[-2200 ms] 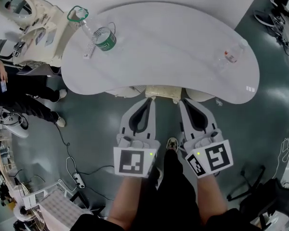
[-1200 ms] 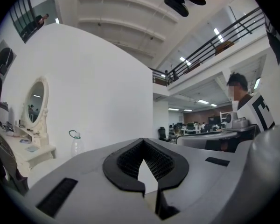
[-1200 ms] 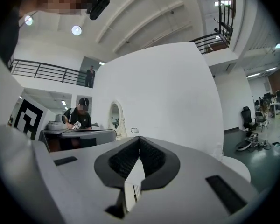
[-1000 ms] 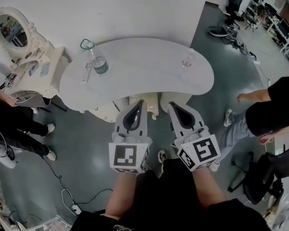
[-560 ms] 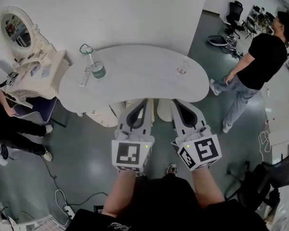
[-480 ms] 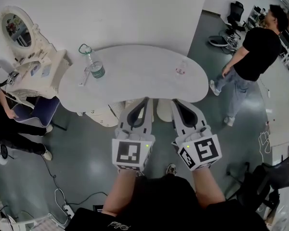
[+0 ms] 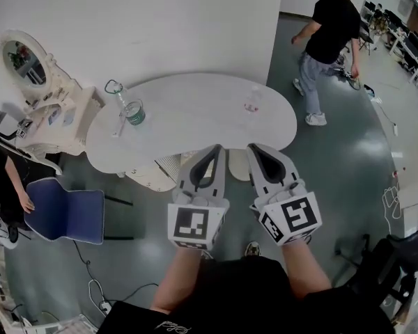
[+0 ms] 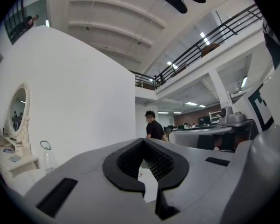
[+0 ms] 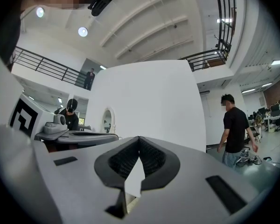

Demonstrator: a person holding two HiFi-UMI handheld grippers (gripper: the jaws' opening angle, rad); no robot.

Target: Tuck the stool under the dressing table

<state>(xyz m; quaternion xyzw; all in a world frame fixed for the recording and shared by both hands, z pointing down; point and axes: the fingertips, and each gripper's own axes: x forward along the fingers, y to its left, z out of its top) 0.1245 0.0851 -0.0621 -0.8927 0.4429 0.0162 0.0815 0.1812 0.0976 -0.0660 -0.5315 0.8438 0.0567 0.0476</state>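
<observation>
Pulled back from the surface [image 7: 202, 106] now, farther off than a moment ago. Holding the left tongs [image 7: 214, 149] and right tongs [image 7: 255, 148] pinched closed, empty, raised mid-frame and clear of everything. Leaving the stool [image 7: 170, 164] tucked beneath the surface's near edge, just left of centre, mostly hidden. Looks like job done, with only the retreat remaining.
</observation>
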